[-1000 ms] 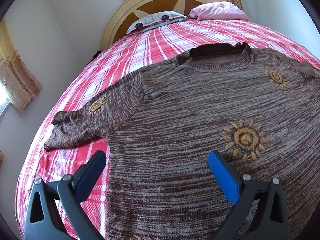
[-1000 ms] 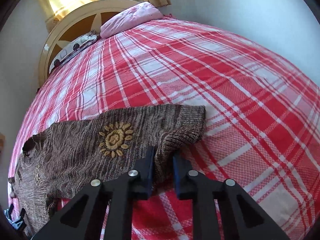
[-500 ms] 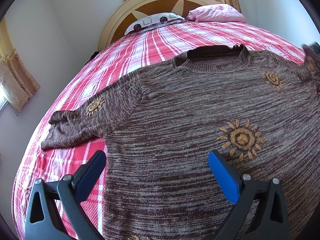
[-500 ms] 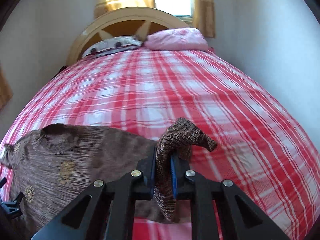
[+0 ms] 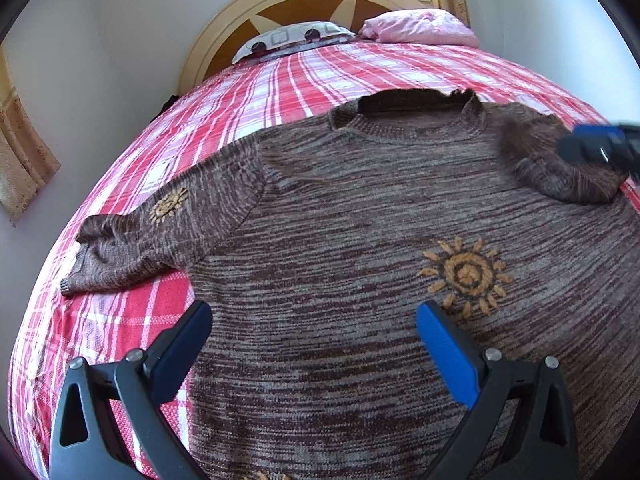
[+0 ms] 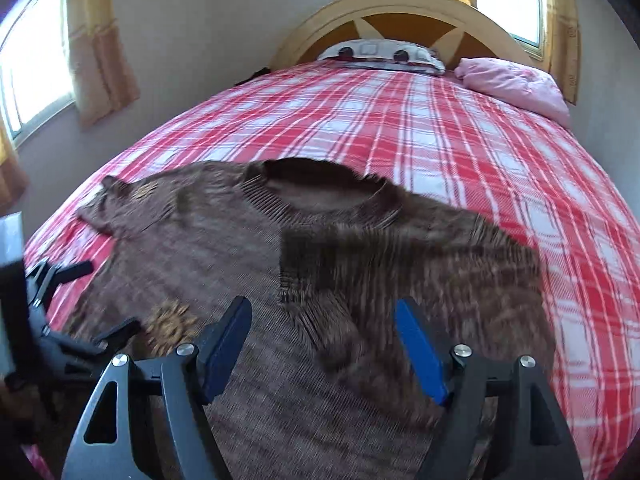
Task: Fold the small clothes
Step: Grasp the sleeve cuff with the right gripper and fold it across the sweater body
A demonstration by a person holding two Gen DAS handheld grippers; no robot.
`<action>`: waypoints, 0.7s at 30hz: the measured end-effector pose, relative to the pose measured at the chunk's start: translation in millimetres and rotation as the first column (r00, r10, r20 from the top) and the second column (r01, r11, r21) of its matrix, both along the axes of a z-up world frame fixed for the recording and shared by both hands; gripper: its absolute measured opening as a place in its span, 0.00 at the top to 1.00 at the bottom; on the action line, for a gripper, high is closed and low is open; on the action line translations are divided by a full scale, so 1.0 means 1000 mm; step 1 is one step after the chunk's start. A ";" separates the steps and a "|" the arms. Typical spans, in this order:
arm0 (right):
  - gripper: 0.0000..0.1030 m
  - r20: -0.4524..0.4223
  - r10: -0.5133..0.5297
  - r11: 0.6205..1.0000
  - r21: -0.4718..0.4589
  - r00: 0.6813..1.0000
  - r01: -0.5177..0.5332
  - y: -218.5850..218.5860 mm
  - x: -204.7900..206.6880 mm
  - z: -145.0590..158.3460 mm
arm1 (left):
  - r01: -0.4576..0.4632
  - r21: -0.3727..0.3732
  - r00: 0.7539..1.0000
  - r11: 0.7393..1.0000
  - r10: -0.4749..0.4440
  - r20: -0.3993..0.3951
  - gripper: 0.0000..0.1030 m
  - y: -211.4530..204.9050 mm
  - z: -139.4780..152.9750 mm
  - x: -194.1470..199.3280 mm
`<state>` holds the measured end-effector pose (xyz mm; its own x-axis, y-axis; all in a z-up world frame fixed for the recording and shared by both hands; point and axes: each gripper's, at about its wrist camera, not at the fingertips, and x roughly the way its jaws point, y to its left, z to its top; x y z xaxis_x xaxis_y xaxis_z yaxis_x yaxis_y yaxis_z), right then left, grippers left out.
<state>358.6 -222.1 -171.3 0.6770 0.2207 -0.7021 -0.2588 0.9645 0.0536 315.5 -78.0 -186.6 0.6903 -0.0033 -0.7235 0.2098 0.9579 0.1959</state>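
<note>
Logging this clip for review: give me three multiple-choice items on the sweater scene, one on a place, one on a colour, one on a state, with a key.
1. Where does the folded sleeve lie?
A. Hanging off the bed
B. Across the sweater's chest
C. On the pink pillow

2. What colour is the sun motif?
A. Green
B. White
C. Orange-tan

3. How is the right tool?
A. Jaws apart, opening, no cloth pinched
B. Clamped on the collar
C. Clamped on the bedsheet

Key: B, the sleeve is doubled over below the collar; C, the rays and spiral are orange-tan; A, the pads stand apart above the knit.
</note>
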 end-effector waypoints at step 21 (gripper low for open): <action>0.27 0.176 -0.417 0.901 0.207 0.892 0.380 -0.142 -0.129 -0.011 | 0.034 -0.318 0.960 0.947 -0.120 -0.254 0.25 -0.117 0.033 0.052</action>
